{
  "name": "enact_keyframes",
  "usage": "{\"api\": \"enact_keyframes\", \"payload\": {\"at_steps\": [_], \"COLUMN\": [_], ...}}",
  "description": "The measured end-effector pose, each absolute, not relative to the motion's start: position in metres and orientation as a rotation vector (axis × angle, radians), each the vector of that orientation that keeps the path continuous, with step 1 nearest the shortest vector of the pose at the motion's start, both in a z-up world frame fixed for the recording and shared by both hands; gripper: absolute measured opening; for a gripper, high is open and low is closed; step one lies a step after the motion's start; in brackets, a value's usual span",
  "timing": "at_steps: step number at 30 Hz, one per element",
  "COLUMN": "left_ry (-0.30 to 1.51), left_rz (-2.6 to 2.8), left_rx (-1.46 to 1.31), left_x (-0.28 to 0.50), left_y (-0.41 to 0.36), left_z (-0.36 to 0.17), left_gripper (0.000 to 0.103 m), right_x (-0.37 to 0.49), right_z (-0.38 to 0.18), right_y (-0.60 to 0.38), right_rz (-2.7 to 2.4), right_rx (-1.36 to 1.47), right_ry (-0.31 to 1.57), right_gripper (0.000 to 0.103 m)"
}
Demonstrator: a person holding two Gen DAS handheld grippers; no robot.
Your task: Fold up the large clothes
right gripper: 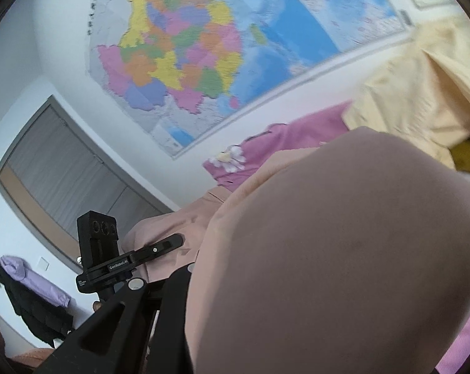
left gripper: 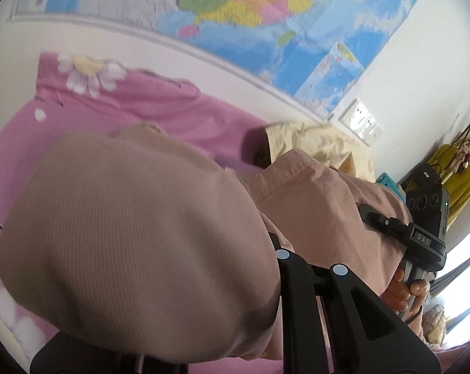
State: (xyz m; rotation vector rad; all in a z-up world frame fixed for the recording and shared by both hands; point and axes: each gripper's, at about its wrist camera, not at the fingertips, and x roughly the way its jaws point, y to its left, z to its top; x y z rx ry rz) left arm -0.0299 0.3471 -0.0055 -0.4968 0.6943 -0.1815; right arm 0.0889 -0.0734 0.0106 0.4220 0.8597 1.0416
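Observation:
A large dusty-pink garment (left gripper: 135, 224) fills both wrist views and hangs lifted above the pink bed; it shows in the right wrist view (right gripper: 344, 249) too. My left gripper (left gripper: 275, 243) is shut on the garment's fabric, which drapes over its fingers and hides the tips. My right gripper (right gripper: 194, 268) is shut on the same garment, its fingertips buried under cloth. Each gripper shows in the other's view: the right one (left gripper: 387, 221) and the left one (right gripper: 160, 246), both pinching the cloth.
A pink bedsheet with daisy print (left gripper: 160, 112) lies below. A pale yellow garment (left gripper: 312, 143) lies at the bed's far side (right gripper: 421, 93). A large wall map (right gripper: 203, 46) hangs behind. A yellow bag (left gripper: 456, 180) and dark clothes (right gripper: 32, 305) sit at the room's edges.

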Motion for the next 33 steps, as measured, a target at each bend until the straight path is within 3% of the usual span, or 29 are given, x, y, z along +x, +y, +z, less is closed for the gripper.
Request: {"api": "enact_keyframes", "payload": {"at_steps": [12,22,27,33], "left_ry": [0.577,0.511,0.501,0.703], "left_rz": [-0.005,0.215,0.314,0.46], "left_rx": [-0.393,-0.338,-0.36,-0.418], "left_x": [-0.009,0.035,0.051,0.078], "left_y": [0.43,0.527,0.582,0.644], "left_z": [0.068,0.102,0.074,-0.039], "left_gripper": [0.015,0.015,0.015,0.015], "right_x": [0.133,0.178,0.183,0.182], "right_z": [0.073,0.089,0.055,-0.056], "right_y": [0.039,0.167,0.217,0.273], "right_rz": [1.191,1.272,1.293,1.225], "right_rx": [0.358,0.338,0.327,0.191], "right_ry": [0.743,0.694,0.685,0.957], "right_gripper": [0.013,0.013,0.013,0.014]}}
